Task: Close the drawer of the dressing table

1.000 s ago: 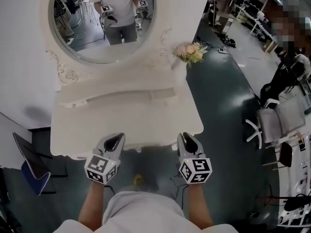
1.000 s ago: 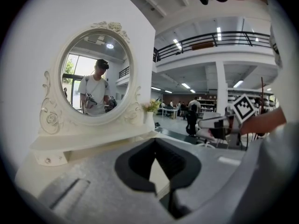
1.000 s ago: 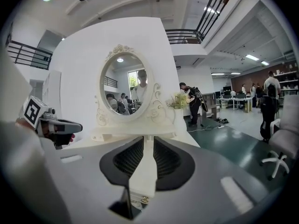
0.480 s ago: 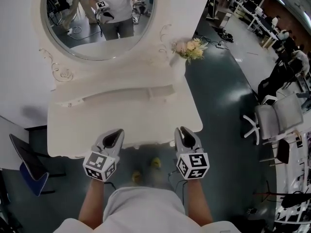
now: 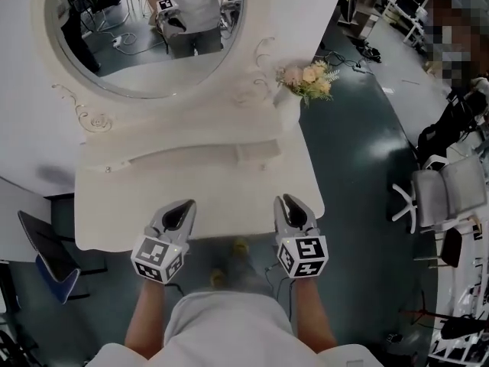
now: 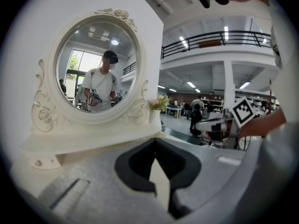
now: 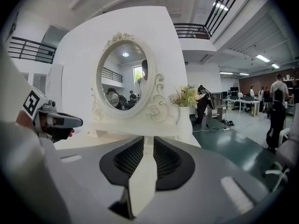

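The white dressing table (image 5: 221, 197) with its oval mirror (image 5: 145, 37) fills the head view. No open drawer shows; anything under the front edge is hidden by the top. The low shelf (image 5: 191, 157) under the mirror looks flush, with small knobs at its ends. My left gripper (image 5: 182, 205) and right gripper (image 5: 289, 199) hover side by side over the table's front edge, tips pointing at the mirror. Both are shut with nothing between the jaws, as the left gripper view (image 6: 155, 143) and the right gripper view (image 7: 148, 139) also show.
A vase of pale flowers (image 5: 309, 79) stands at the table's back right corner. Grey office chairs (image 5: 451, 189) stand on the dark floor to the right. A dark and blue chair (image 5: 42, 254) sits to the left. The person's shoes (image 5: 241, 247) show below the front edge.
Both grippers keep their place at the front edge. The view has shifted a little over the table, and a shoe has come forward under the edge.
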Demonstrator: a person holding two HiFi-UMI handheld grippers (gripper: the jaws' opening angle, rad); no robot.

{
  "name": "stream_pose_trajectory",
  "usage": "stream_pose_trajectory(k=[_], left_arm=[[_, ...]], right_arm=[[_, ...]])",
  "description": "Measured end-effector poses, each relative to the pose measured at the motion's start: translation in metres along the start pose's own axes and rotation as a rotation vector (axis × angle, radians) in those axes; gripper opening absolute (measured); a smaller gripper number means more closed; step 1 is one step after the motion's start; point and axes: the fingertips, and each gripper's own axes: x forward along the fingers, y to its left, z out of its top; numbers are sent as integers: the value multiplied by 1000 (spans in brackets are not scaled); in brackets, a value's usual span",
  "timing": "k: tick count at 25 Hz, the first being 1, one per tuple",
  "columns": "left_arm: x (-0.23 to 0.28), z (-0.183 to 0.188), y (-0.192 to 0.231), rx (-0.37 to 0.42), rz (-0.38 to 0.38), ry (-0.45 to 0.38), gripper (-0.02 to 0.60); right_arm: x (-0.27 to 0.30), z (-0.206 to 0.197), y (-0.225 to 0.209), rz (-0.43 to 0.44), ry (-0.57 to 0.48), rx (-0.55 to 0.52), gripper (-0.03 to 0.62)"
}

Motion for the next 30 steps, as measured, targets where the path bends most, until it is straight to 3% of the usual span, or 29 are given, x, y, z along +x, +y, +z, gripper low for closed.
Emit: stream_pose_trajectory(k=[13, 30], left_arm=[[81, -12, 15, -21, 2, 76, -2], [141, -47, 29, -59, 42, 162, -2]], right_arm=[[75, -22, -38, 73, 90, 0, 51], [161, -73, -63, 167, 226, 10, 60]])
